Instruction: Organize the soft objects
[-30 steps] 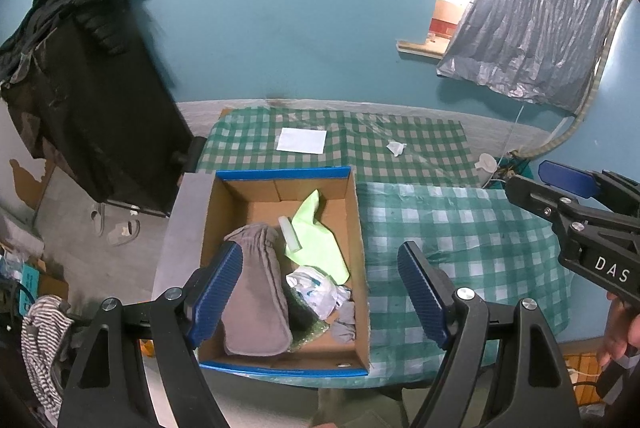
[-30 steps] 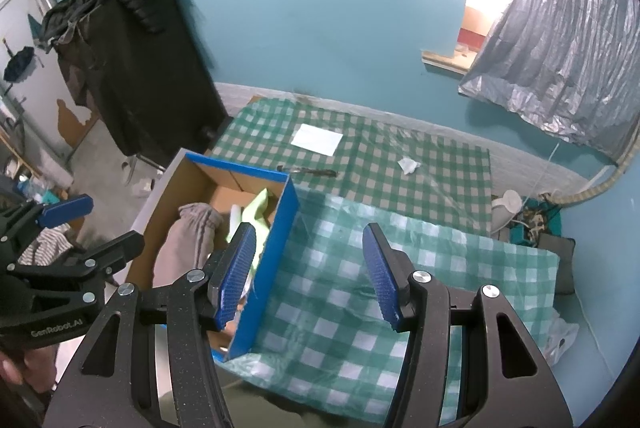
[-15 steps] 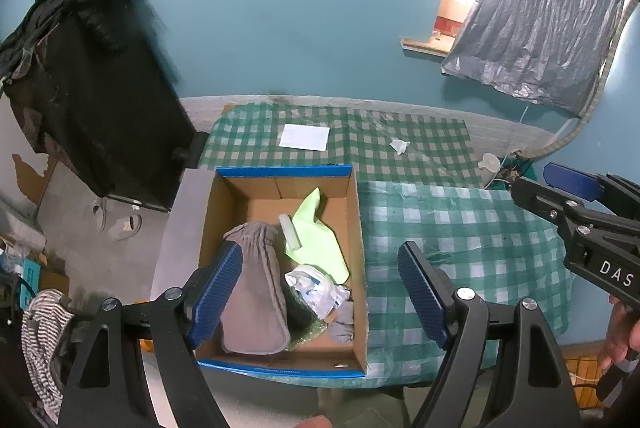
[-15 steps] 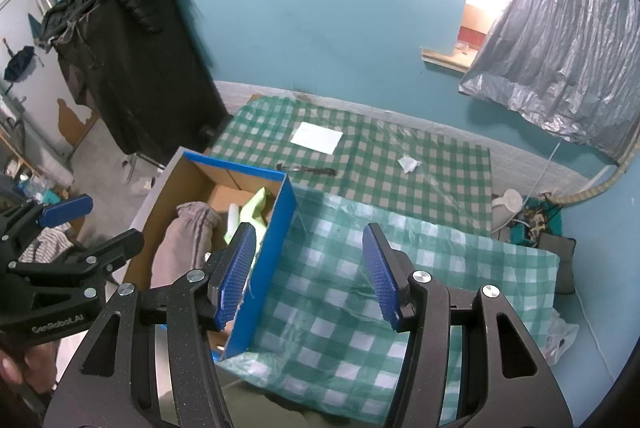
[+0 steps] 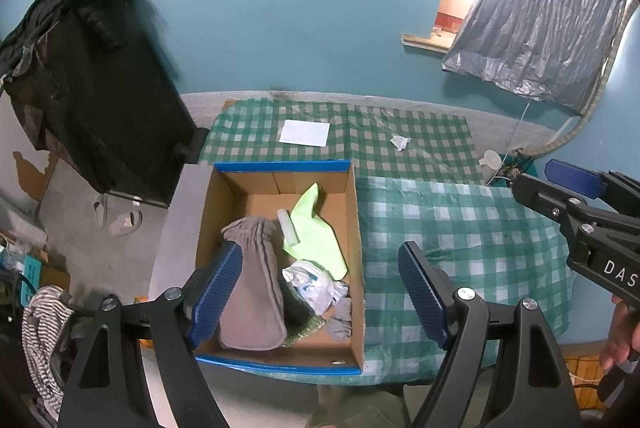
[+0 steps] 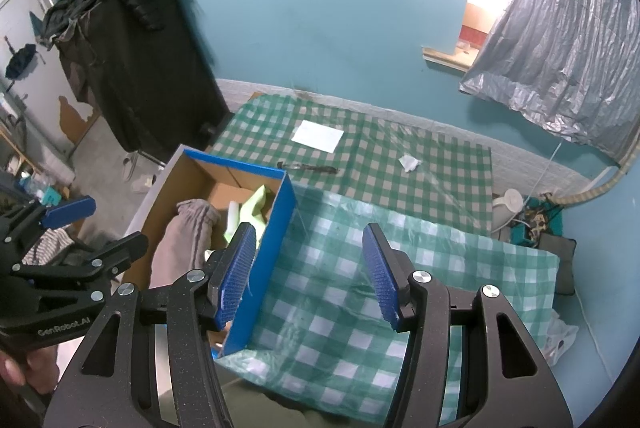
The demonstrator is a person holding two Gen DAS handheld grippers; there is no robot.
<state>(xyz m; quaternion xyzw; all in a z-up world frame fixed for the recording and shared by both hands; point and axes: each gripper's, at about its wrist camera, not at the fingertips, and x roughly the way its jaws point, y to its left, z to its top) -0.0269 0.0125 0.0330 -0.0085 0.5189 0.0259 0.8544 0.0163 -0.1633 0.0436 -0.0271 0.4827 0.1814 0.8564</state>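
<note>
Left gripper: the black two-finger tool with blue ribbed pads [image 5: 320, 288] hangs above the near end of the box, jaws spread wide, nothing between them.
Right gripper: its twin [image 6: 310, 268] hovers over the near tablecloth just right of the box wall, jaws equally wide, empty.
Box: open brown cardboard box with blue taped rim [image 5: 280, 166] sits at the near left of the table, on the checked cloth.
Box contents, near end: small grey cloth scrap [image 5: 340, 320], crumpled white printed plastic bag [image 5: 314, 282], a dark green bubble-textured piece [image 5: 304, 328] partly hidden under them.
Box contents, left: folded grey-brown fabric bundle [image 5: 252, 280] lies lengthwise along the left wall.
Box contents, far: lime-green cloth [image 5: 316, 228] draped toward the right wall, a pale translucent tube [image 5: 289, 227] touching its left edge.
Near table: light green-and-white checked plastic cloth [image 5: 460, 228], bare.
Far table: darker green checked cloth [image 5: 360, 132] with a white paper sheet [image 5: 305, 133], a crumpled white scrap [image 5: 400, 142], and a dark slim tool [image 6: 308, 168] behind the box.
Progress: judging by the layout, soft items already sit in the box; the crumpled scrap may be left, or sorting inside the box has yet to begin.
</note>
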